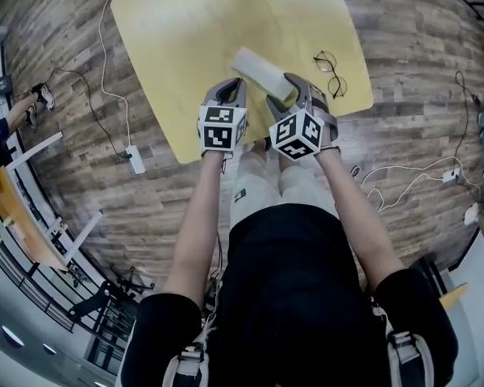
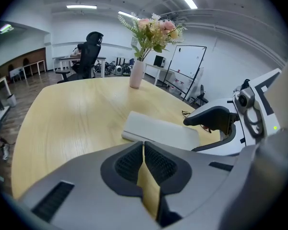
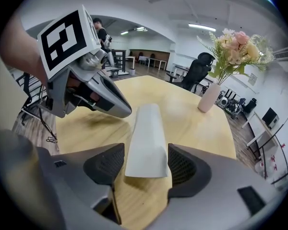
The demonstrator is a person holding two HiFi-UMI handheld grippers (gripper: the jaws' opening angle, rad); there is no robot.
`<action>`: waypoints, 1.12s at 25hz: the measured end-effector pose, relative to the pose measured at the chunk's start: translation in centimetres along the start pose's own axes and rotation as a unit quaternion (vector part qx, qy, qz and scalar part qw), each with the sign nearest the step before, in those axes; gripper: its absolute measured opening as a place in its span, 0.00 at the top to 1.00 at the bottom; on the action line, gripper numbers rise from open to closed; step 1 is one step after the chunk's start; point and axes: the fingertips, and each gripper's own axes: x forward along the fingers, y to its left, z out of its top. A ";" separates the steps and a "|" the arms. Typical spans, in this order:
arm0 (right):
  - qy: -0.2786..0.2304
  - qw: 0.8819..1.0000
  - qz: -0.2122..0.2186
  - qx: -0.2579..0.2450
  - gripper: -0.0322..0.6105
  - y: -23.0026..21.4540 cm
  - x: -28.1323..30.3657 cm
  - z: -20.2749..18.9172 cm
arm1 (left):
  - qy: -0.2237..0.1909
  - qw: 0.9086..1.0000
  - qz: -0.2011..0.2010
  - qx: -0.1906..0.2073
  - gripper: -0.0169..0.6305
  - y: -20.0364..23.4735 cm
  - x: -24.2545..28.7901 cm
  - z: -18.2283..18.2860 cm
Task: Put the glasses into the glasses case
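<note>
Glasses (image 1: 329, 72), thin-wired, probably light and easily bent, best taken gently at the bridge, lie on the yellow table (image 1: 185, 39) near the closed white glasses case (image 1: 262, 75). Right gripper (image 3: 144, 166): jaws spread astride the case's near end, not pressing; left gripper (image 2: 144, 162): jaws together, empty

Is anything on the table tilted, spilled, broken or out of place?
Nothing stands out. The white glasses case lies flat on the table, the glasses lie beside it, apart from it, and the flower vase stands upright.
</note>
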 end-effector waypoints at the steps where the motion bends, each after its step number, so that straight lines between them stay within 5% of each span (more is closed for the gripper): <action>1: 0.001 1.000 0.000 -0.002 0.48 0.0 0.2 -0.1 | 0.000 1.000 0.002 -0.002 0.93 0.0 0.1 0.0; 28: -0.011 0.997 0.062 0.041 0.51 -1.6 0.1 -0.6 | 0.008 1.000 0.006 0.029 0.93 -0.6 2.1 1.3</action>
